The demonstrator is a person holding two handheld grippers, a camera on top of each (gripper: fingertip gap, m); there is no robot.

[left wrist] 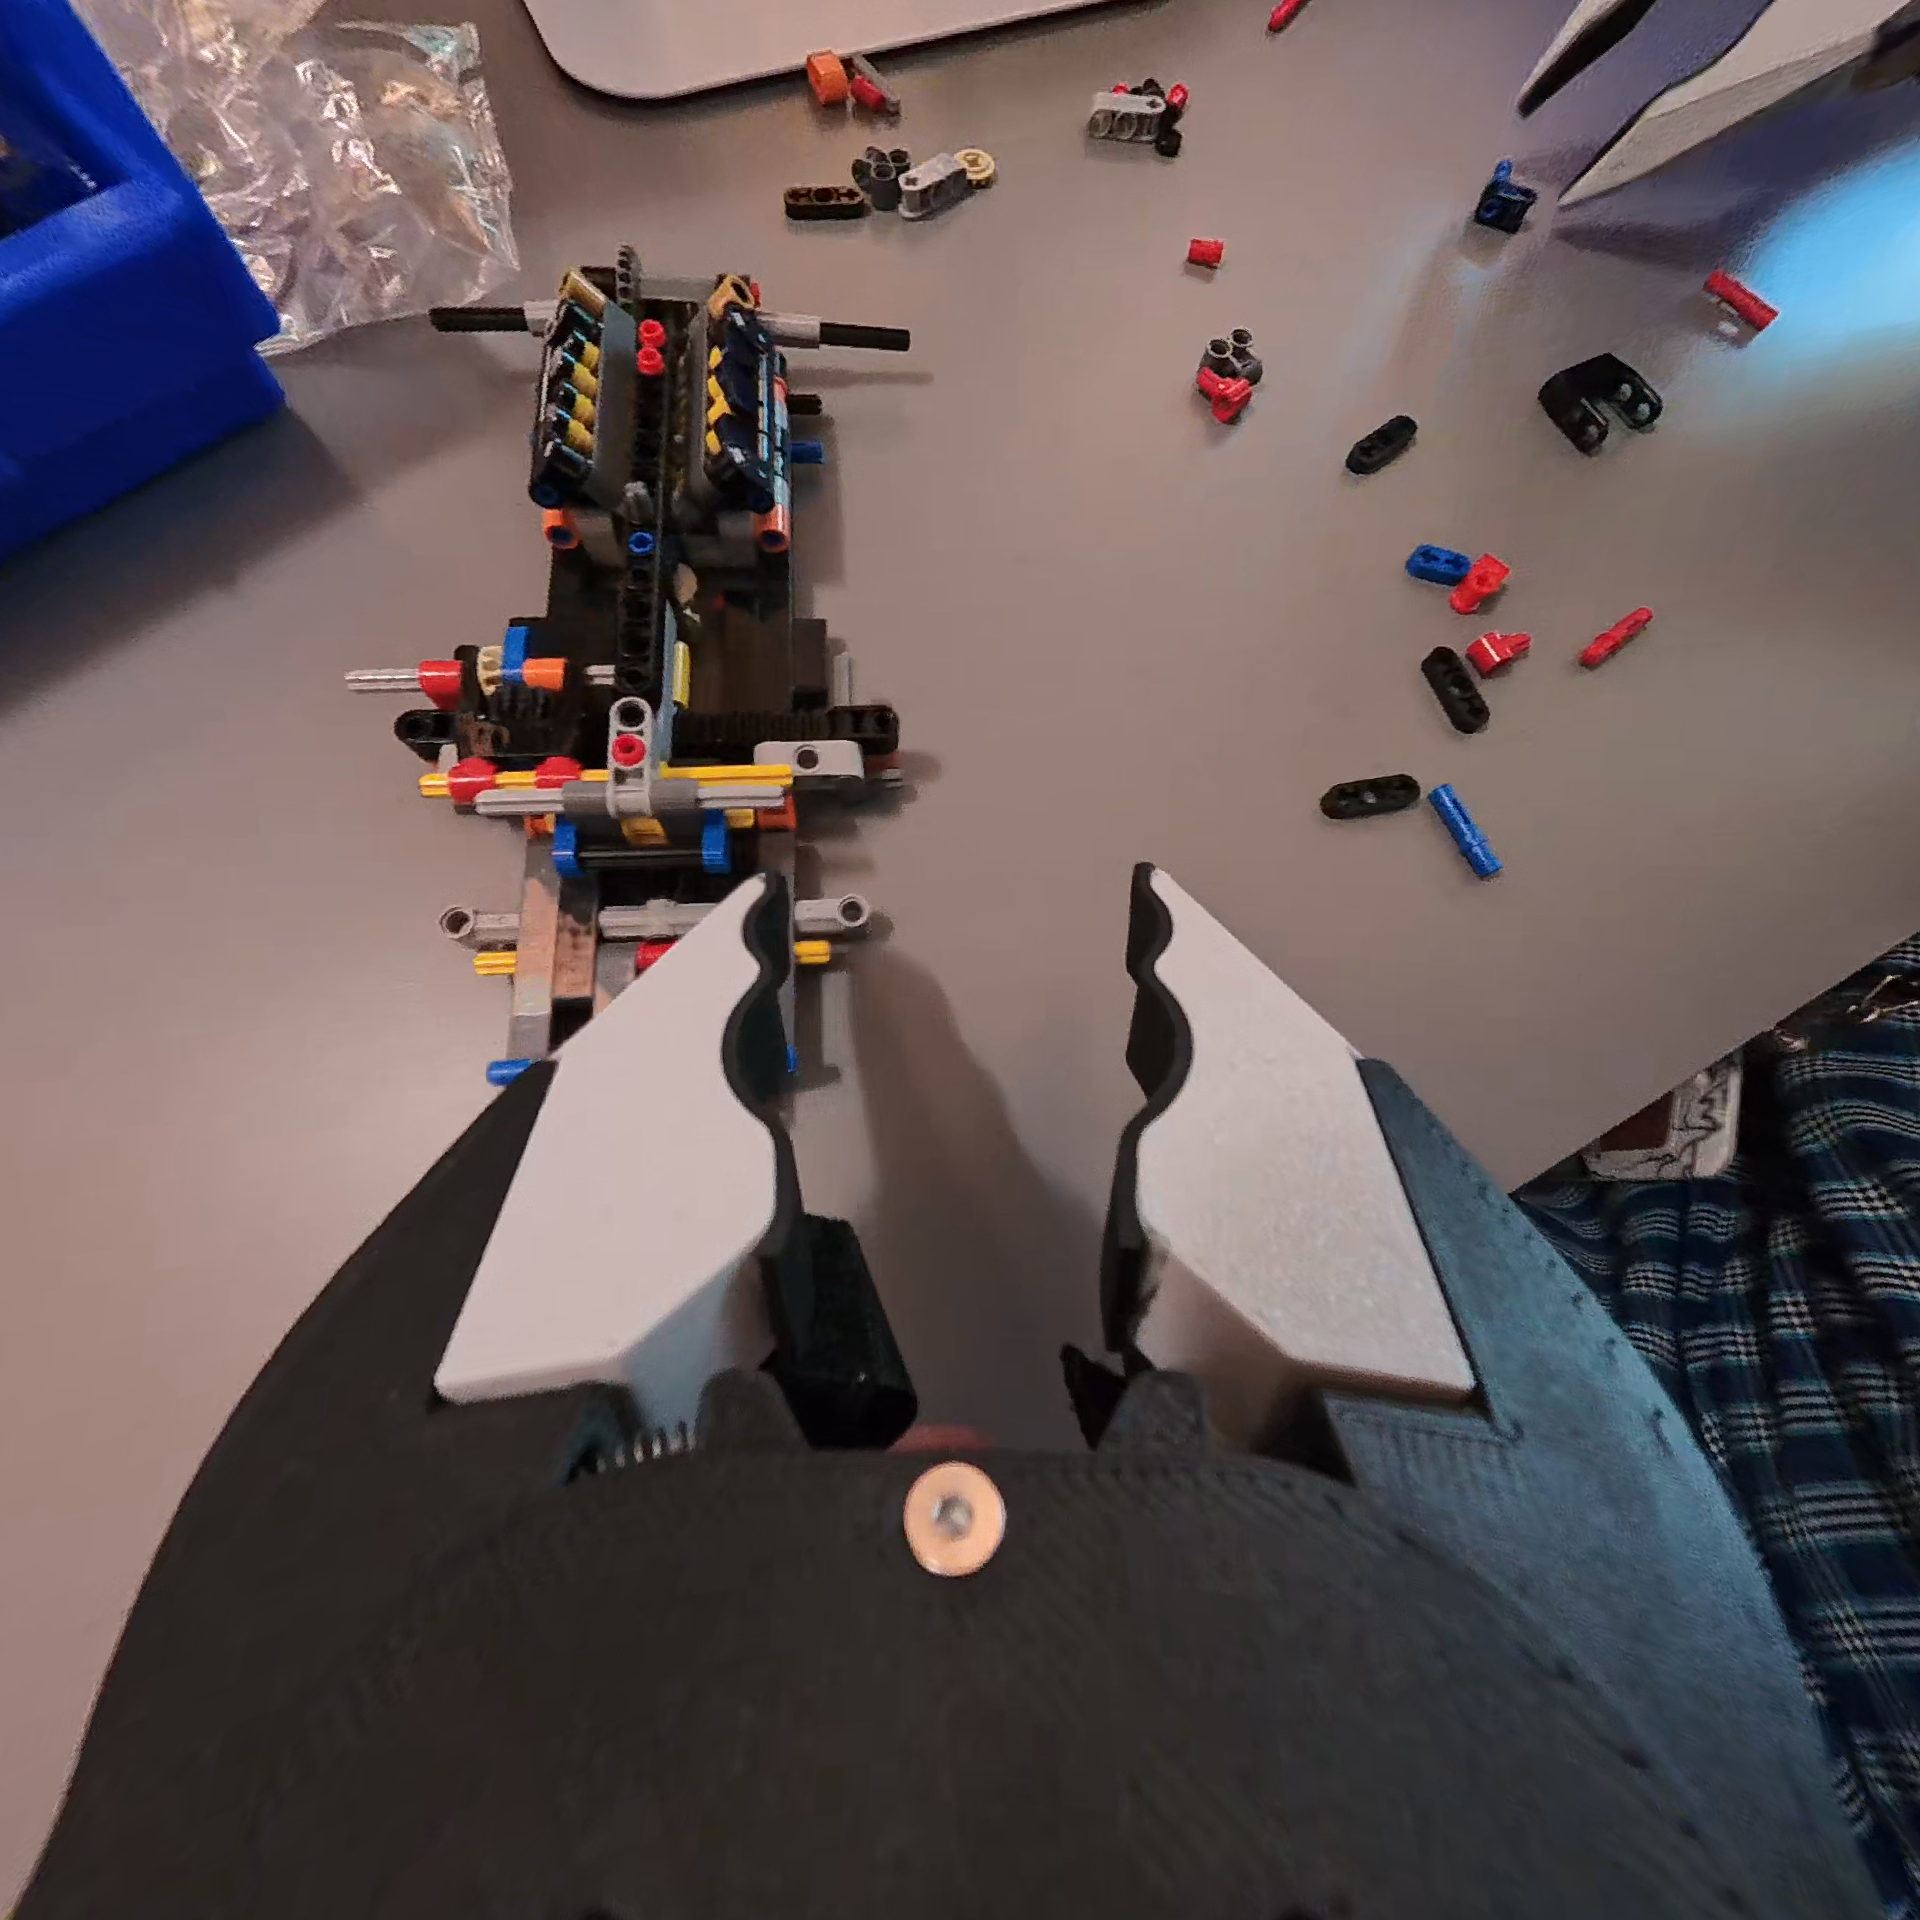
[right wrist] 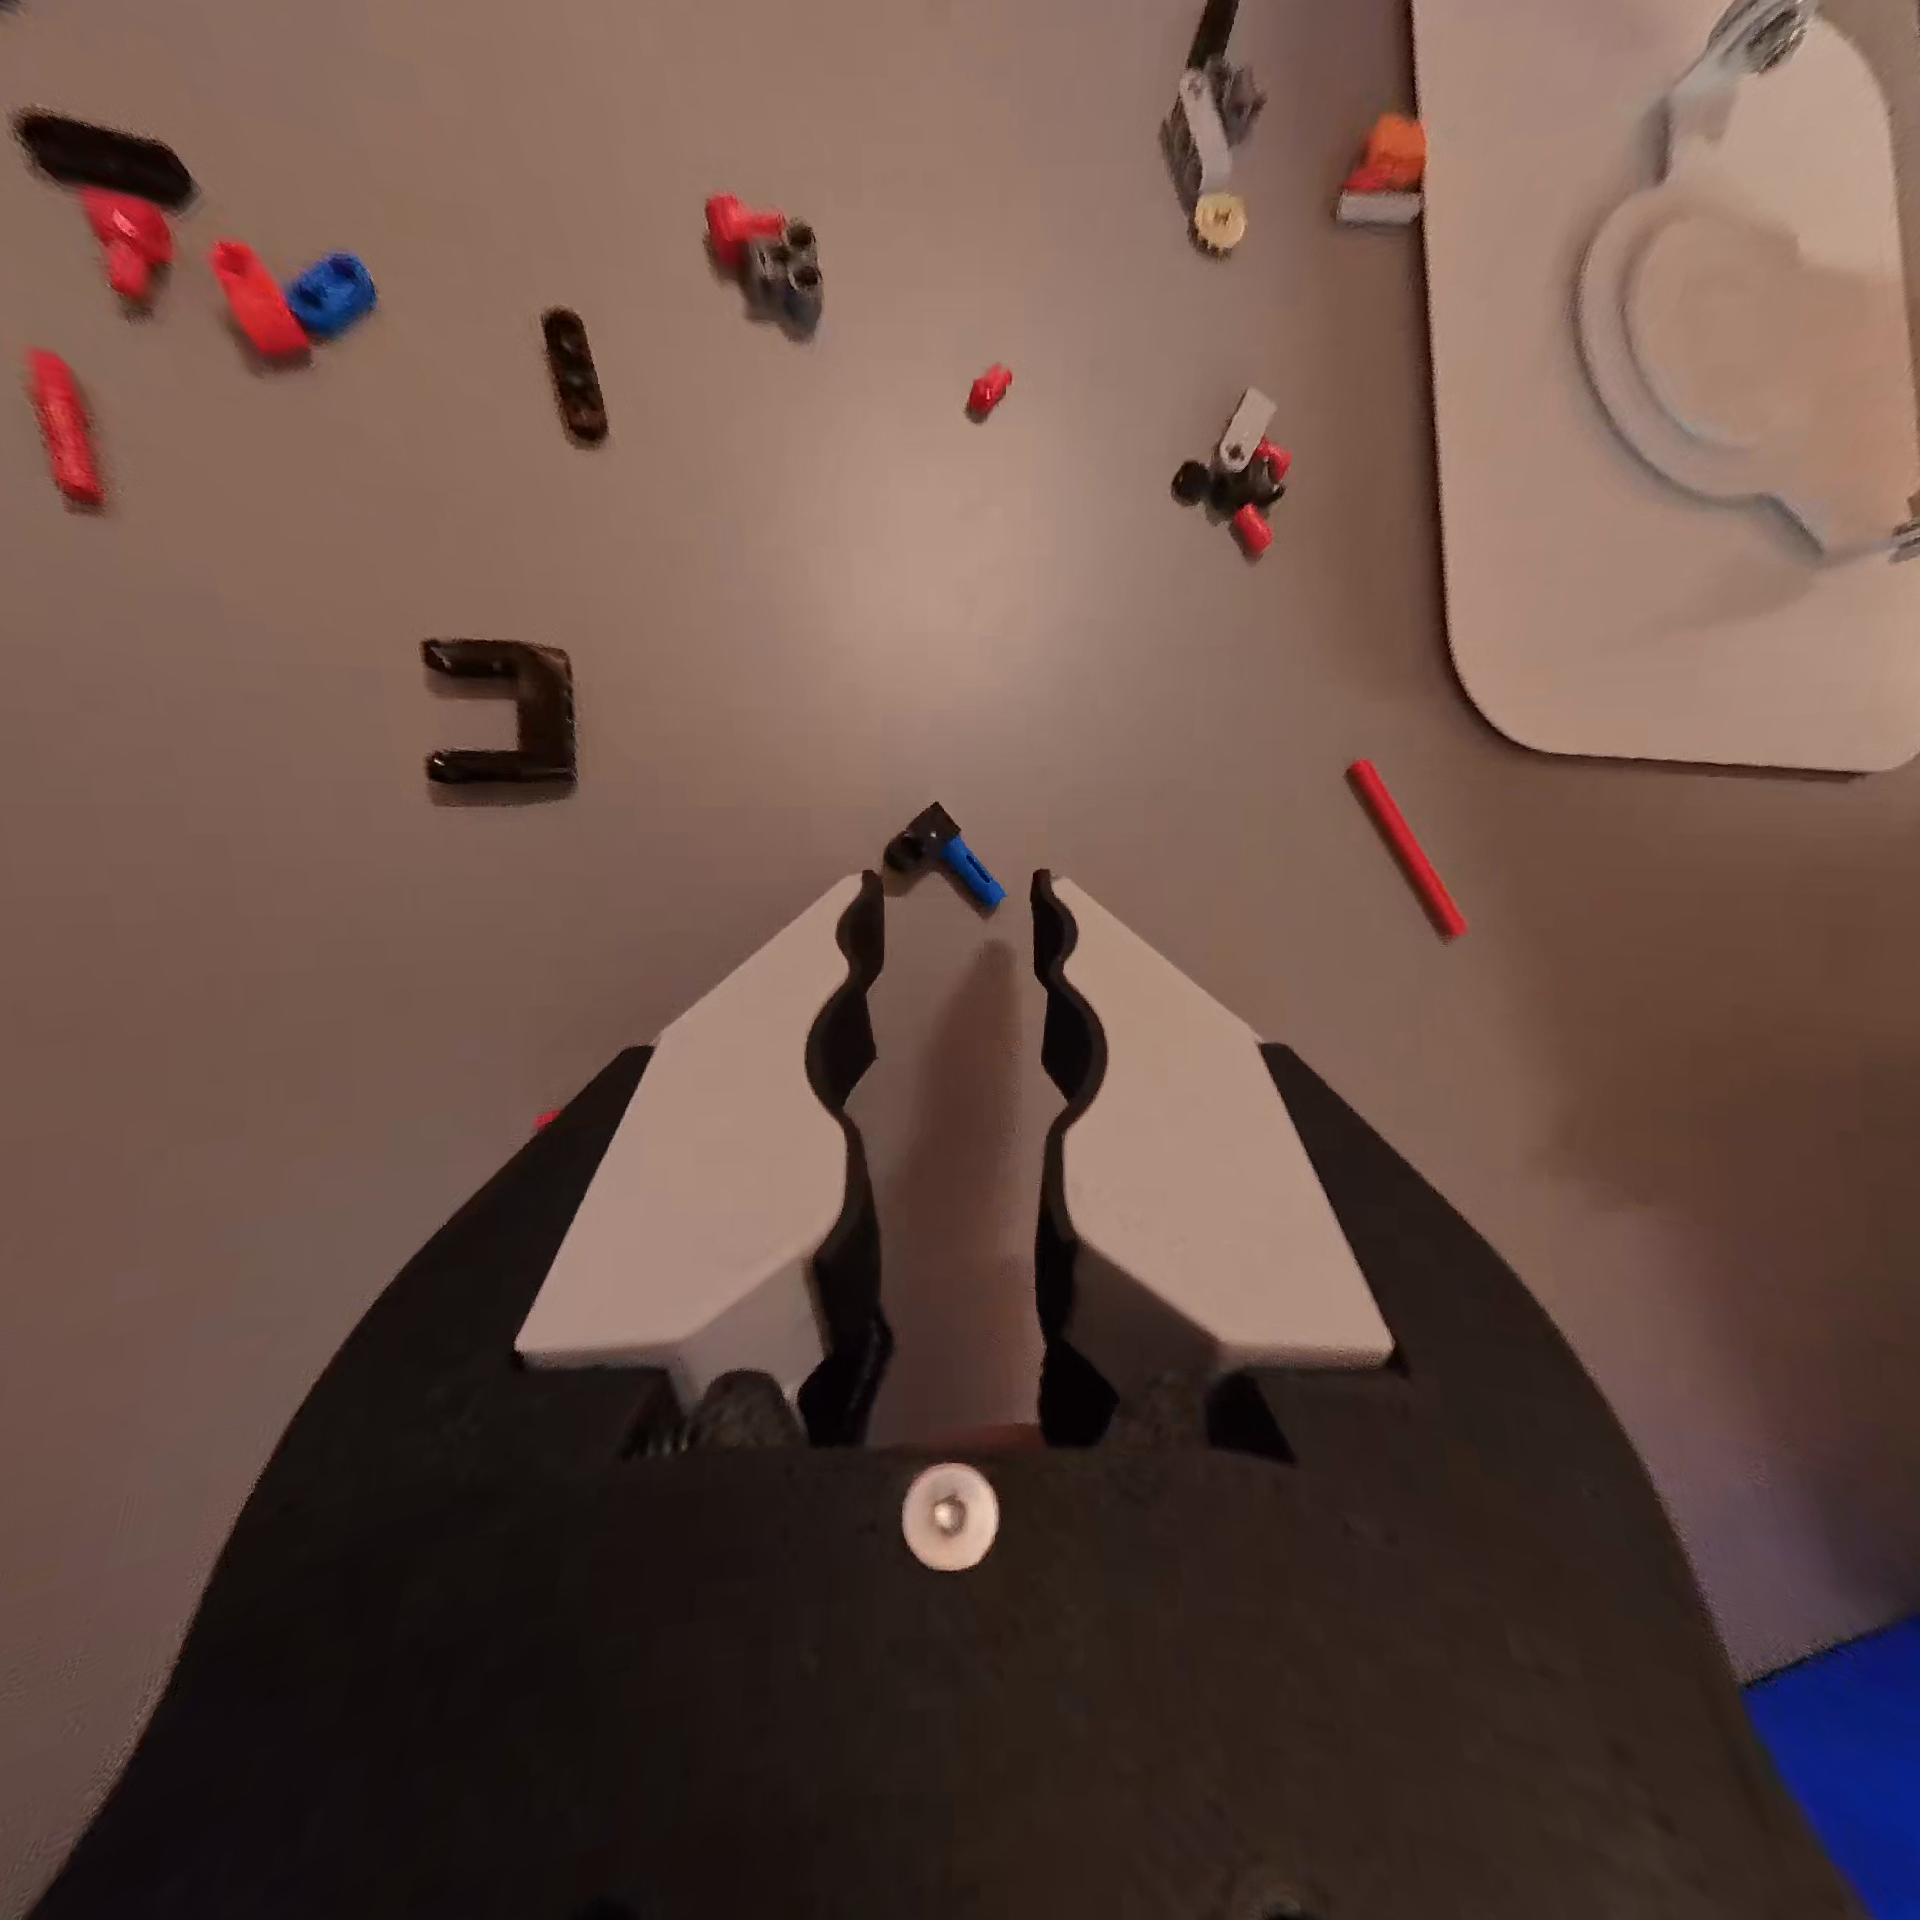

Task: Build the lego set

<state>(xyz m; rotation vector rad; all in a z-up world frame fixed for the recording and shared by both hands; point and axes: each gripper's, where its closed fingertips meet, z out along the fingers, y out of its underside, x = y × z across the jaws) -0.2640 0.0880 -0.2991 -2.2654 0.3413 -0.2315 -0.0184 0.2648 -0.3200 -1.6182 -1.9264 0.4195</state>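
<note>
On the grey desk (left wrist: 1091,623), a half-built chassis (left wrist: 665,623) of black, grey, yellow, red and blue pieces lies lengthwise, its near end partly hidden behind the left finger of the left tool (left wrist: 951,883). That tool hangs just beside the model with jaws wide apart and nothing between them. Loose parts are scattered to the right of the chassis: a black U-shaped bracket (left wrist: 1598,400), short black links, red connectors and a blue pin (left wrist: 1463,831). A crumpled clear bag (left wrist: 332,156) and a blue bin (left wrist: 114,343) sit to the left of the model's far end. Plaid fabric (left wrist: 1787,1299) shows past the desk's edge at lower right.

The right tool (right wrist: 956,883) hovers low over the desk, jaws narrowly parted and empty, with a small black-and-blue pin piece (right wrist: 945,854) lying just ahead of its tips. A red axle (right wrist: 1405,847) lies to its right, the bracket (right wrist: 509,722) to its left. A white base (right wrist: 1662,644) fills the upper right corner.
</note>
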